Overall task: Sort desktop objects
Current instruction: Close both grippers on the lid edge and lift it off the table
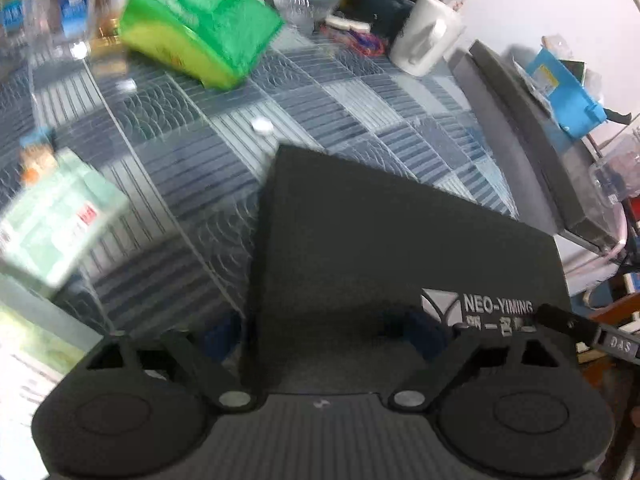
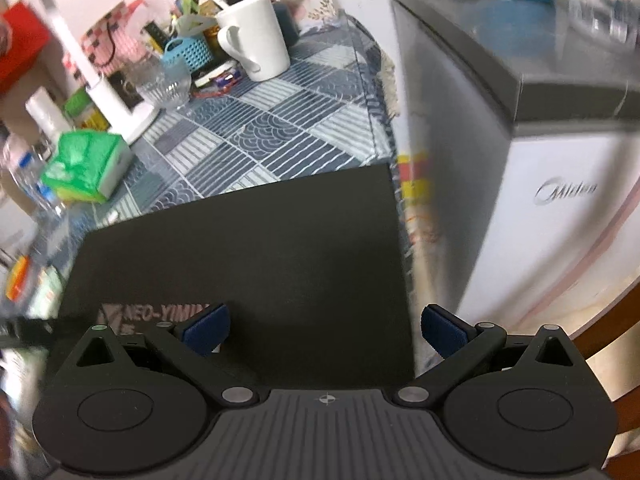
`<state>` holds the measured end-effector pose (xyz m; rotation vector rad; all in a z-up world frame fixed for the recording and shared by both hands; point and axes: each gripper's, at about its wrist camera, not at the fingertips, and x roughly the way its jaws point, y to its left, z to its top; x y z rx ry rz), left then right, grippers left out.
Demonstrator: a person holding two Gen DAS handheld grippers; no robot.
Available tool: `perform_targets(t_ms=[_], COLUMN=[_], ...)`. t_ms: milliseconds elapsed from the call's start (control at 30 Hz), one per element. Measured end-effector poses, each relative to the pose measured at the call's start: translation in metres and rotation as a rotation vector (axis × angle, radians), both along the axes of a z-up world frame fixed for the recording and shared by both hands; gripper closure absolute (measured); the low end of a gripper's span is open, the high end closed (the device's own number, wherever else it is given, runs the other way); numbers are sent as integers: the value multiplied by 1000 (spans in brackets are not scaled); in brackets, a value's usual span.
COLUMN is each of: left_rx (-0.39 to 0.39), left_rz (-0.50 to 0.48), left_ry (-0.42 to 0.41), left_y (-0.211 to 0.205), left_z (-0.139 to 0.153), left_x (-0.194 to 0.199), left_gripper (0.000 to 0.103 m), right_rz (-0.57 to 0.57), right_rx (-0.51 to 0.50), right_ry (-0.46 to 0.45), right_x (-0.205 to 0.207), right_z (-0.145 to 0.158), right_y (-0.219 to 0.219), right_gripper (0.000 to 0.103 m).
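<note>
A flat black box [image 1: 384, 248] marked NEO-YIMING lies at the table's near right corner; it also shows in the right wrist view [image 2: 256, 248]. My left gripper [image 1: 326, 338] straddles its left near edge, one blue pad [image 1: 222, 338] beside the box and one pad [image 1: 426, 338] over its lid; the jaws stand apart. My right gripper [image 2: 326, 330] is open across the box's right edge, left pad [image 2: 208, 328] over the lid, right pad [image 2: 444, 330] past the edge. A green tissue pack [image 1: 200, 24] lies at the back; it is also seen from the right wrist [image 2: 86, 164].
A white mug [image 1: 426, 34] [image 2: 256, 36], a clear glass [image 2: 164, 80], a blue basket [image 2: 188, 54], water bottles [image 1: 72, 4] and a pale green packet [image 1: 60, 216] stand around the patterned tablecloth [image 1: 320, 92]. A Midea fridge [image 2: 540, 168] stands right of the table.
</note>
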<state>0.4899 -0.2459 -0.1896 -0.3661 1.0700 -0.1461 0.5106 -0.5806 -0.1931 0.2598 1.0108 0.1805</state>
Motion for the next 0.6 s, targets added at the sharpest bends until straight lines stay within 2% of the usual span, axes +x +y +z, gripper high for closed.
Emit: perform_targets(t_ms=[100,267,433,600], left_rx=[19,25,35,61], left_rz=[17,56,52,47], left_ry=[-34,-17,12,2], left_y=[-5,-9,-14,-20], left_z=[-1,1,8,25], left_x=[-4,-3,-11,-27], left_gripper=[0,0,0,0], right_rz=[-20,-37,-32,-22], right_rx=[29,27,18,19], right_ry=[-8,-14,9,1], right_x=[-2,-5,-14,-33], right_z=[-3,-3,4,18], right_y=[-1,1,-2,-4], right_gripper=[0,0,0,0])
